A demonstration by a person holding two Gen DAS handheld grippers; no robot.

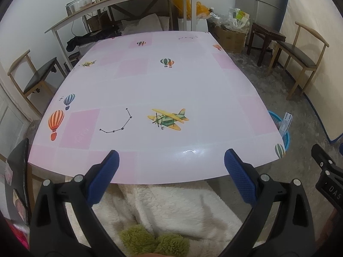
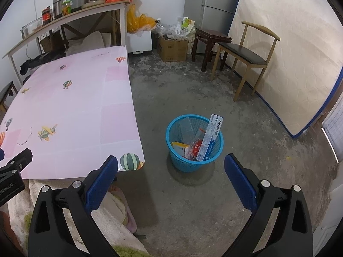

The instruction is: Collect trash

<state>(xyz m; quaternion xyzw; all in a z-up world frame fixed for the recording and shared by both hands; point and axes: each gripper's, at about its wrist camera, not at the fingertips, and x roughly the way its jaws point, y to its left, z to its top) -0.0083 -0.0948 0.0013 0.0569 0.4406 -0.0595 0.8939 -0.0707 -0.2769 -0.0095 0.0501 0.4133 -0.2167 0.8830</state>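
A blue mesh trash basket (image 2: 194, 162) stands on the floor right of the table. In it are a long white and blue box (image 2: 210, 138), a yellow and white box (image 2: 180, 146) and a red and clear wrapper (image 2: 194, 147). Its rim (image 1: 286, 137) shows past the table's right edge in the left wrist view. My right gripper (image 2: 171, 173) is open and empty, above the floor just in front of the basket. My left gripper (image 1: 171, 167) is open and empty at the near edge of the pink tablecloth (image 1: 150, 98).
The table (image 2: 70, 115) carries a pink cloth printed with balloons and planes. A wooden chair (image 2: 242, 57), a dark stool (image 2: 211, 37) and a cardboard box (image 2: 173, 48) stand at the back right. A shelf table (image 1: 120, 2) stands behind. A mattress (image 2: 289, 53) leans at right.
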